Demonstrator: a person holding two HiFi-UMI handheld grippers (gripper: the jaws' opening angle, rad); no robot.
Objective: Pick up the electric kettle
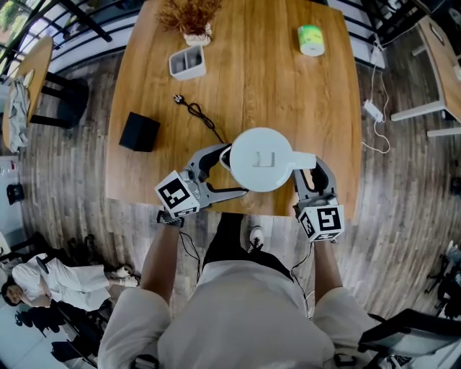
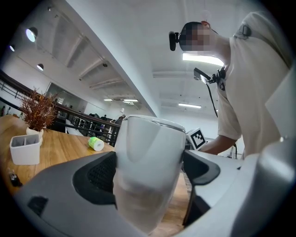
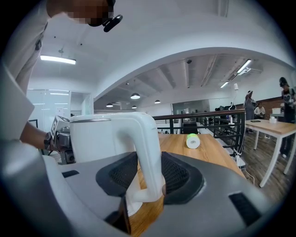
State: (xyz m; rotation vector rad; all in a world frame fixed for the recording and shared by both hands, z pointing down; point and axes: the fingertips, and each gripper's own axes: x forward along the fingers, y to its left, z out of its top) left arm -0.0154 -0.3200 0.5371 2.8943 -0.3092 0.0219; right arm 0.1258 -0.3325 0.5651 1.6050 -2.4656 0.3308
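The white electric kettle is at the near edge of the wooden table, seen from above with its lid up. My left gripper is shut on the kettle's body, one pad on each side of it. In the left gripper view the kettle fills the gap of the left gripper. My right gripper is shut on the kettle's handle. The right gripper view shows the curved handle pinched between the pads of the right gripper. Whether the kettle's base touches the table is hidden.
A black cord with a plug runs from mid-table toward the kettle. A black box sits at the left. A white holder, a dried plant and a green roll stand at the far side. A person is at lower left.
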